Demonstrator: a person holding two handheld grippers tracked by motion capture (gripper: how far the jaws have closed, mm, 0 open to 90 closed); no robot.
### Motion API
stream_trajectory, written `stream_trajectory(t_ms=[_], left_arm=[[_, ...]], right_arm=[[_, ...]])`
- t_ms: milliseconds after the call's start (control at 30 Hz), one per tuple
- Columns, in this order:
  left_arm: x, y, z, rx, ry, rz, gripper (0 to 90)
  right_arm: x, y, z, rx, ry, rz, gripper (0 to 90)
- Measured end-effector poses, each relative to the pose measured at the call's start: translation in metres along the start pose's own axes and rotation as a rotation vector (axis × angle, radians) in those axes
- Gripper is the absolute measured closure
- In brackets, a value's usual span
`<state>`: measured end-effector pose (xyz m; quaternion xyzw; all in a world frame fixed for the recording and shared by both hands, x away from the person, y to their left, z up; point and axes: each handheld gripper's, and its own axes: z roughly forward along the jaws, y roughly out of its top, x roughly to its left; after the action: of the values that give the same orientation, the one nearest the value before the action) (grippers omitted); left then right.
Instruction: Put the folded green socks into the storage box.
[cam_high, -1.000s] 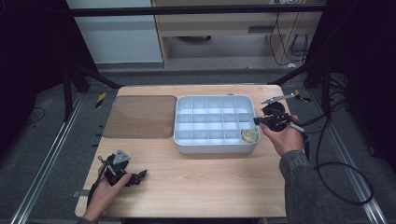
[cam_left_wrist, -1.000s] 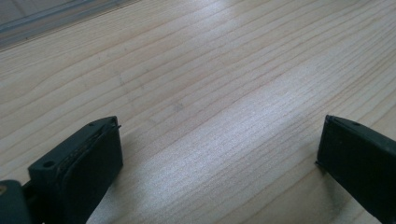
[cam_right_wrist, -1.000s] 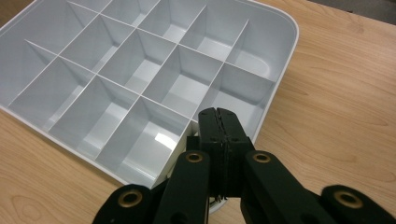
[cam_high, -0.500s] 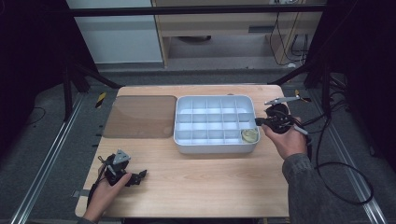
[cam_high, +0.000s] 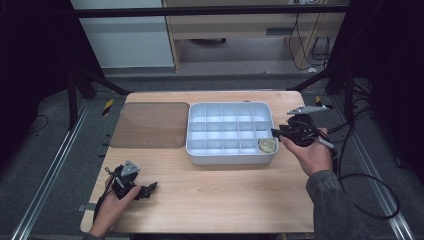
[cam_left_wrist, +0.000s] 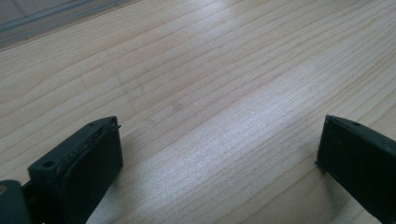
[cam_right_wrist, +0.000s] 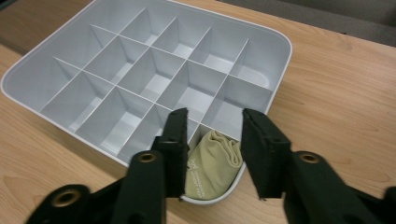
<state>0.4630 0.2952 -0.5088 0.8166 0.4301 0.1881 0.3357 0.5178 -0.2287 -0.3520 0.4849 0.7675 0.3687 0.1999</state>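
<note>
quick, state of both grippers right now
left gripper: open, empty, over bare table.
right gripper: jaws have just been opening, open above the folded beige cloth in the tray corner, not gripping it.

Work surface: light wooden table (cam_high: 225, 200), grain lengthwise, evenly lit; floor (cam_high: 45, 150) dark grey, with a metal rail (cam_high: 50, 175) along the left side and a yellow-black hazard marker (cam_high: 108, 106) beside it; black frame struts (cam_high: 75, 85) stand at both far corners; behind, a white cabinet panel (cam_high: 122, 35) and a wooden shelf unit (cam_high: 235, 30); black cables (cam_high: 370, 195) lie coiled at right.
</note>
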Motion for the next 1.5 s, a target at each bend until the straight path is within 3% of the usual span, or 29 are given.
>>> stream_trajectory(t_ms=[300,400,500,800,1067,1300,1500], left_arm=[[0.0,0.0,0.0,0.001,0.0,0.001,0.0],[0.0,0.0,0.0,0.001,-0.001,0.001,0.0],[0.0,0.0,0.0,0.001,-0.001,0.001,0.0],[-0.001,0.0,0.0,0.0,-0.002,0.003,0.0],[-0.001,0.0,0.0,0.0,-0.002,0.002,0.0],[-0.001,0.0,0.0,0.001,-0.002,0.003,0.0],[-0.002,0.0,0.0,0.002,-0.001,0.002,0.0]], right_arm=[[0.007,-0.009,-0.001,-0.03,-0.012,0.016,22.9],[0.01,-0.011,-0.002,-0.029,-0.027,0.005,14.7],[0.013,-0.015,-0.004,-0.045,-0.011,-0.014,10.6],[0.023,-0.038,-0.01,-0.063,0.006,-0.042,8.3],[0.03,-0.059,-0.008,-0.067,-0.017,-0.089,8.9],[0.027,-0.082,-0.004,-0.081,-0.034,-0.126,9.1],[0.026,-0.102,0.004,-0.066,-0.015,-0.117,10.4]])
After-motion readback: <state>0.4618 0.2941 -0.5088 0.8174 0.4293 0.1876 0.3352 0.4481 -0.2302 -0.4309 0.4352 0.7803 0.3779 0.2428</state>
